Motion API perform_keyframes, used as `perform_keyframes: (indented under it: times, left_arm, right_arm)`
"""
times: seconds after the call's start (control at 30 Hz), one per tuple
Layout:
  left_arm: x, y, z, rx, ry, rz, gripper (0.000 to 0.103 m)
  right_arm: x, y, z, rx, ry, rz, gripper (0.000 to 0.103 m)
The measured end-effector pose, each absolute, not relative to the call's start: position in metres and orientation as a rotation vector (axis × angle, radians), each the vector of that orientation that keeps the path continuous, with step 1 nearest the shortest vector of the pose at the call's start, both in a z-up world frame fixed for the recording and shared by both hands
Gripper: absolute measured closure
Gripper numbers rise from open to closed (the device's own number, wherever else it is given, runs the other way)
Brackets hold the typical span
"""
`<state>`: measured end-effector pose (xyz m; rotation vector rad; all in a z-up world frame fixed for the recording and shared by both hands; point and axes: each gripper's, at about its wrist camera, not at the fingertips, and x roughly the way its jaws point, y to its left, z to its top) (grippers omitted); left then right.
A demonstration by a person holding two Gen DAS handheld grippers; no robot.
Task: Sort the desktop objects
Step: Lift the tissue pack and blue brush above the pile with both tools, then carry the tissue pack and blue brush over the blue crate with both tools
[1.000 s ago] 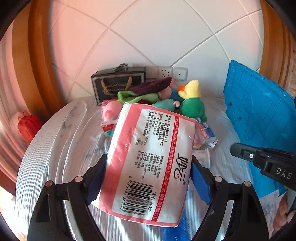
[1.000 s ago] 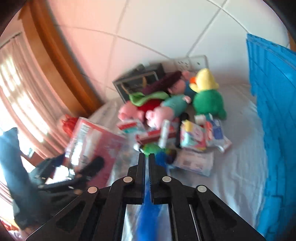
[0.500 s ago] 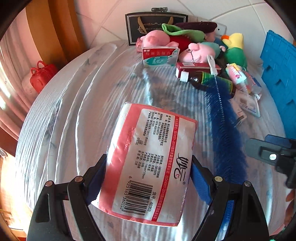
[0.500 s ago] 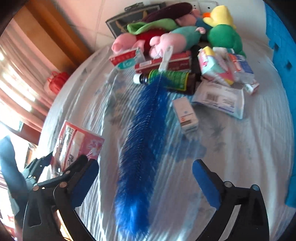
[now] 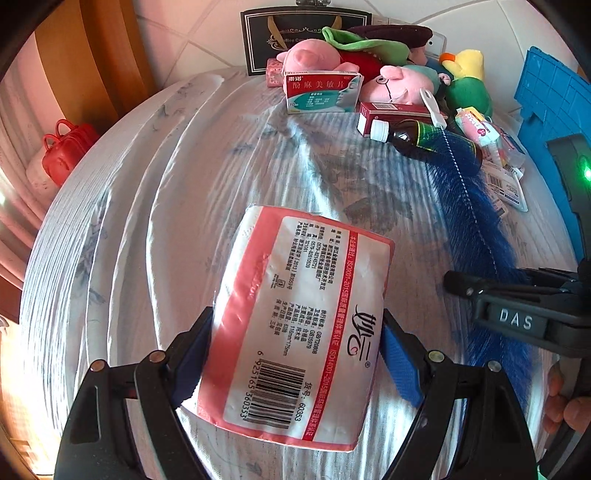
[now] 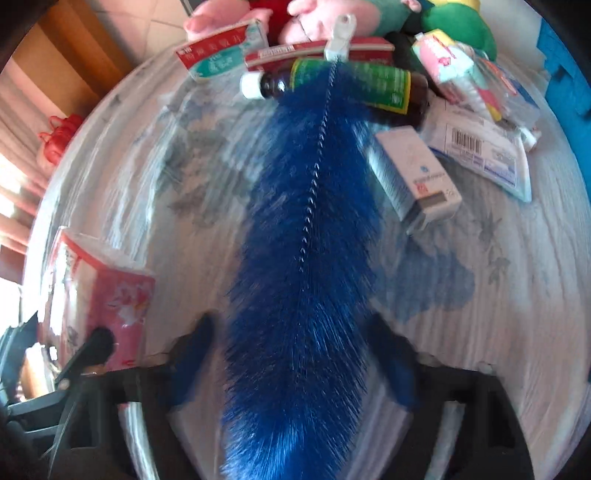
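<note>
My left gripper (image 5: 295, 343) is shut on a pink and white tissue pack (image 5: 303, 314), barcode side up, low over the pale tablecloth (image 5: 166, 221). The same pack (image 6: 99, 295) shows at the left of the right wrist view. A long blue bristle brush (image 6: 303, 258) lies on the cloth, its white handle (image 6: 340, 33) resting on the clutter at the back. My right gripper (image 6: 295, 354) straddles the brush's wide end. Its jaws are closing, with the bristles between the blurred pads and a thin gap still showing. The brush (image 5: 469, 206) runs along the right of the left wrist view.
At the back lie a brown medicine bottle (image 6: 343, 88), several medicine boxes (image 5: 321, 92), plush toys (image 5: 402, 85) and a black gift bag (image 5: 295, 37). A small white box (image 6: 413, 173) lies right of the brush. A blue crate (image 5: 554, 103) stands at right, a red handbag (image 5: 70, 147) at left.
Both grippers sank toward the cloth and tipped down. The right gripper, shut on the brush before, opened wide and let it lie on the table; its jaws have since narrowed around it.
</note>
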<state>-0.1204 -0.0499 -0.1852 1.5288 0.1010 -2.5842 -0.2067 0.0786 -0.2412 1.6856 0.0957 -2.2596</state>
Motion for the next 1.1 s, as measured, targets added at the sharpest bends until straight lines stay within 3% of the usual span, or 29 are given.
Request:
perform_keyframes:
  times: [0.03, 0.1, 0.13, 0.53, 1.1]
  left_arm:
    - [-0.12, -0.051, -0.185, 1.529, 0.107, -2.586, 0.02]
    - [-0.118, -0.053, -0.182, 1.52, 0.118, -2.593, 0.02]
    - [-0.118, -0.052, -0.179, 1.511, 0.122, -2.6, 0.02]
    - [-0.111, -0.018, -0.105, 1.303, 0.138, -2.779, 0.02]
    - [-0.121, 0.125, 0.039, 0.963, 0.115, -3.116, 0.02]
  right_arm:
    - [-0.206, 0.079, -0.24, 1.679, 0.108, -2.268, 0.065]
    - [-0.206, 0.085, -0.24, 1.685, 0.02, -2.235, 0.081]
    - [-0.204, 0.088, -0.238, 1.679, -0.003, -2.228, 0.083]
    - [-0.167, 0.127, -0.141, 1.27, -0.334, -2.135, 0.086]
    - [-0.123, 0.273, 0.035, 0.842, -0.16, -2.627, 0.085]
